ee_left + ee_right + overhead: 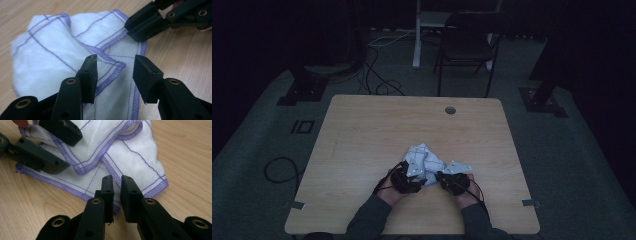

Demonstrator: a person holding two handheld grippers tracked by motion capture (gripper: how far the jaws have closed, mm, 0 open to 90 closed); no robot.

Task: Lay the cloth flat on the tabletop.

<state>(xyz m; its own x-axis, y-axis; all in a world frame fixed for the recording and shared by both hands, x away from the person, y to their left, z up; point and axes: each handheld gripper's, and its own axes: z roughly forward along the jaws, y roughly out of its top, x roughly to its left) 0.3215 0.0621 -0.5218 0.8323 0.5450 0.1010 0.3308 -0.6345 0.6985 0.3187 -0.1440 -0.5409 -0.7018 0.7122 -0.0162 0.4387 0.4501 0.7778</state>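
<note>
The left gripper (115,72) hangs with its jaws spread wide over a folded corner of the cloth (55,50), touching nothing that can be made out, while the right gripper (117,195) has its jaws drawn nearly together at the cloth's purple-stitched hem, a narrow slit between them; whether a fold of fabric is already caught there cannot be told. In the high view the cloth (424,161) lies crumpled near the person's edge of the table (362,125), at about 6 o'clock from its middle, with the left gripper (404,181) at the heap's 7 o'clock and the right gripper (452,181) at its 4 o'clock. It looks light, limp and thin: it will sag and bunch rather than keep a shape, will not slip much on the wood, and nothing about it is breakable. The best hold is likely the thick overlocked hem or a corner, where the doubled stitching gives the pads something to bite. Farther off, a round grommet hole (450,110) sits at 1 o'clock near the far edge, well apart. Beyond the table a dark folding chair (469,45) stands at 12 o'clock and cables (377,80) trail at 11; none interferes.
</note>
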